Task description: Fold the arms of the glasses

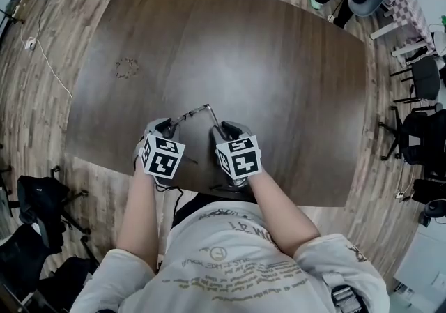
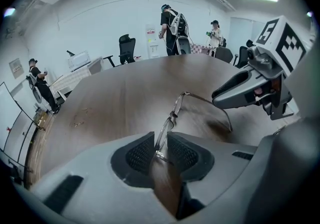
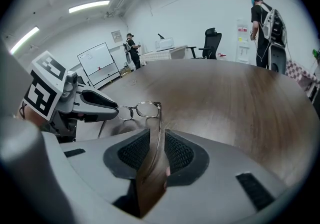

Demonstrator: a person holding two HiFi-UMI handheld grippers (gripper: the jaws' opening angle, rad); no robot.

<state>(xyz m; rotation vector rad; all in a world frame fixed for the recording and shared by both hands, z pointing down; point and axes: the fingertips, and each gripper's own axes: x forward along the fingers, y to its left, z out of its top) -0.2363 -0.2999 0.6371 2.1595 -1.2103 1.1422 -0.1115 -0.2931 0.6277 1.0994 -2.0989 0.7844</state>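
1. The left gripper [image 2: 160, 138] is clenched on the glasses [image 2: 174, 115], apparently at the left side of the frame, low over the table [image 1: 279, 60] by its near edge.
2. The right gripper [image 3: 157, 135] is released. The right arm [image 3: 160, 118] lies loose between its pads [image 3: 177, 153].
3. The glasses are thin wire, so light and easily bent. Press the arm gently, close to its hinge [image 3: 159, 103].

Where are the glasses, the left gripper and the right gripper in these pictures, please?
glasses [image 3: 146, 110]: right gripper view, on the fully visible lens.
left gripper [image 2: 161, 133]: left gripper view, midway between its fingertips.
right gripper [image 3: 157, 131]: right gripper view, midway between its fingertips.
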